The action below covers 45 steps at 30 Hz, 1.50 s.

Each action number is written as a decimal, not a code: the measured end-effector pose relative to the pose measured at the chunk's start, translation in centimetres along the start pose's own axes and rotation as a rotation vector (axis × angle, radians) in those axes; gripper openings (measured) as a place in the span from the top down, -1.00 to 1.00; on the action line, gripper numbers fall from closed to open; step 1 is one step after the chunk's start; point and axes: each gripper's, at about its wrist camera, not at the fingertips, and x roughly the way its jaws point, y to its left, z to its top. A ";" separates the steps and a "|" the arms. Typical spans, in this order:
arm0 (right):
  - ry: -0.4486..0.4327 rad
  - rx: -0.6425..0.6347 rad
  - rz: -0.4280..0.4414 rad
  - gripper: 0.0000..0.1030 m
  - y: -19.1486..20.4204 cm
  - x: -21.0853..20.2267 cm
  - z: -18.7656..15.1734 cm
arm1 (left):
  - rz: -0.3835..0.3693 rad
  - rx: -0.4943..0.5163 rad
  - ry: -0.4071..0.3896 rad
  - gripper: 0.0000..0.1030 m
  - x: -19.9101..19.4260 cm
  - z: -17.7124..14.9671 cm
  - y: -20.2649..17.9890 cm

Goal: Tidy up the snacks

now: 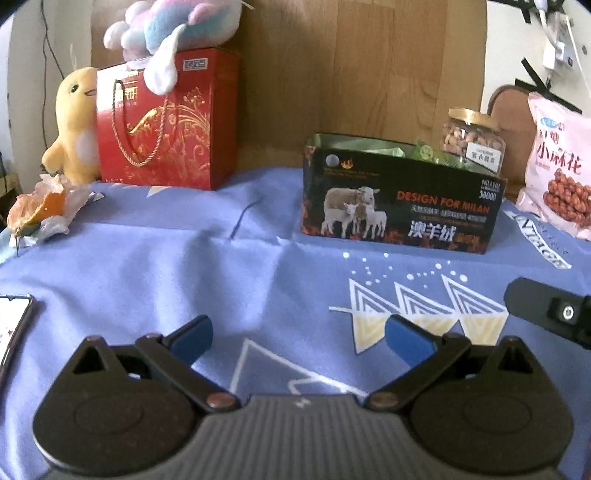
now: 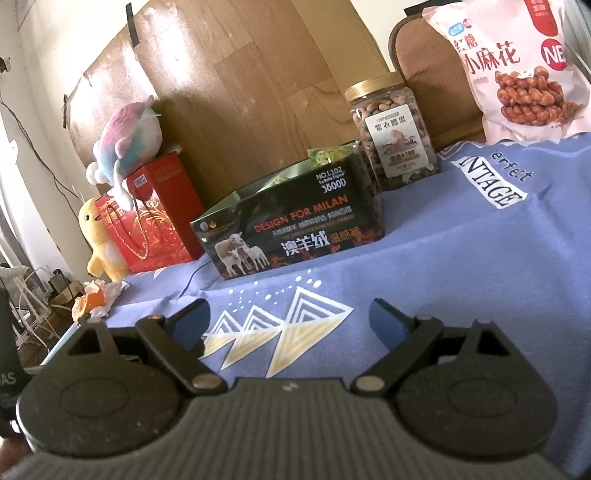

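Note:
A black open-topped box point(image 1: 399, 206) with sheep pictures stands on the blue cloth, with green snack packets point(image 1: 424, 150) inside; it also shows in the right wrist view point(image 2: 291, 230). Behind it stands a clear jar of nuts point(image 1: 474, 138) with a gold lid, seen closer in the right wrist view point(image 2: 397, 136). A pink snack bag point(image 1: 559, 166) leans at the far right, large in the right wrist view point(image 2: 517, 70). My left gripper point(image 1: 299, 338) is open and empty above the cloth. My right gripper point(image 2: 291, 321) is open and empty too; part of it shows in the left wrist view point(image 1: 550, 314).
A red gift box point(image 1: 166, 122) with a pastel plush toy point(image 1: 173, 26) on top stands at the back left, beside a yellow plush chick point(image 1: 74, 125). Crumpled paper with orange peel point(image 1: 40, 210) lies at the left. A phone point(image 1: 13, 325) lies at the left edge. A wooden board point(image 1: 351, 74) stands behind.

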 end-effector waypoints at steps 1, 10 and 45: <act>0.001 0.000 0.000 -0.84 0.0 0.0 0.0 | 0.001 -0.002 -0.001 -1.00 0.0 0.0 0.0; 0.003 0.001 0.003 -0.84 0.0 0.0 0.0 | 0.047 -0.016 -0.007 -1.00 -0.1 -0.2 0.1; 0.015 0.032 0.056 -0.84 -0.4 0.0 0.2 | 0.099 0.039 -0.032 -1.00 -0.5 -0.1 -0.7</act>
